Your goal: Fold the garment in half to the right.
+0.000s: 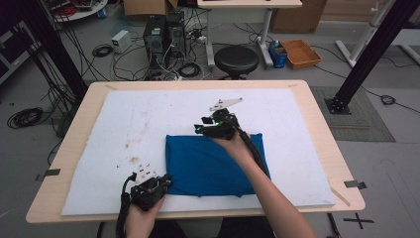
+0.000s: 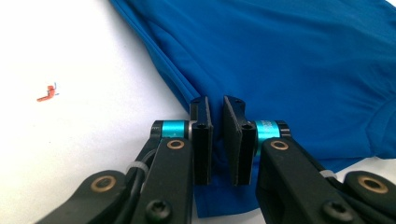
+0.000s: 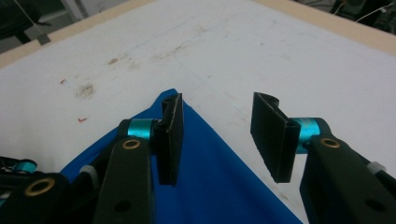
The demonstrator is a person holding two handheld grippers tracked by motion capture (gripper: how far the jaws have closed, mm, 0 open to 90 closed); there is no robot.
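A wooden table (image 1: 317, 124) carries a large white mat (image 1: 148, 129) with some brown stains on its left part. On the mat, near the front edge and a little right of the middle, lies a folded blue cloth (image 1: 208, 166), flat and roughly rectangular. The right arm reaches from the bottom over the cloth, and the right gripper (image 1: 210, 126) is at the far edge of the cloth, near its far left corner. In the right gripper view the right gripper (image 3: 217, 137) has its jaws clearly apart; the pointed corner of the cloth (image 3: 210, 177) lies under and between them, but the pads do not press on it. The left gripper (image 1: 166, 181) is at the near left corner of the cloth. In the left gripper view the left gripper (image 2: 217, 140) has its jaws almost together, with a narrow gap, and the cloth (image 2: 280, 60) edge sits between the pads, so it seems pinched there.
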